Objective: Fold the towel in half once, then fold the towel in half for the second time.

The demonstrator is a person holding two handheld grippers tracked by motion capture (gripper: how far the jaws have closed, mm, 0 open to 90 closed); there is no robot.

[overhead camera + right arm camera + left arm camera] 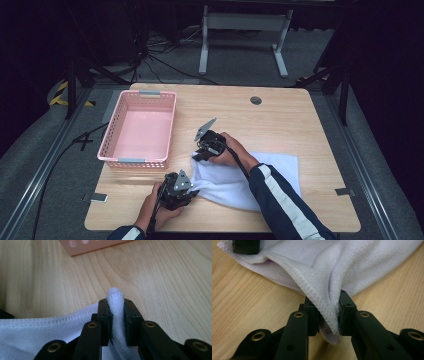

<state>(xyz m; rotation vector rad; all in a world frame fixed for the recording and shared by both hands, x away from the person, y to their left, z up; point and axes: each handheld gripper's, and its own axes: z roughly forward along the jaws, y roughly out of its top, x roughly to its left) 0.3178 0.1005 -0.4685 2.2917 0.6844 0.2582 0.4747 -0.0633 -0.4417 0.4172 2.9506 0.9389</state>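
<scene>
1. A white microfibre towel is seen lying on the near right part of the wooden table, flat along its right side and bunched up toward its left edge.
2. The towel's stitched hem is pinched by the left gripper; in the left gripper view the cloth is seen squeezed between the two black jaws, with the hem curling out below them.
3. Another corner of the towel is clamped by the right gripper; in the right gripper view a rolled tuft of fabric is seen standing up between the closed jaws, just above the tabletop.
4. In the high view the left gripper is placed at the towel's near left corner and the right gripper at its far left corner, the two near each other.
5. A pink plastic basket is set to the left of the towel, close to but apart from it, and nothing is seen inside it.
6. Progress is judged as early: both corners are secured, but the towel is not yet lifted clear, folded or moved.
7. What is left is judged to be the carrying or folding of the towel, possibly into the basket, though that end cannot be told for certain.
</scene>
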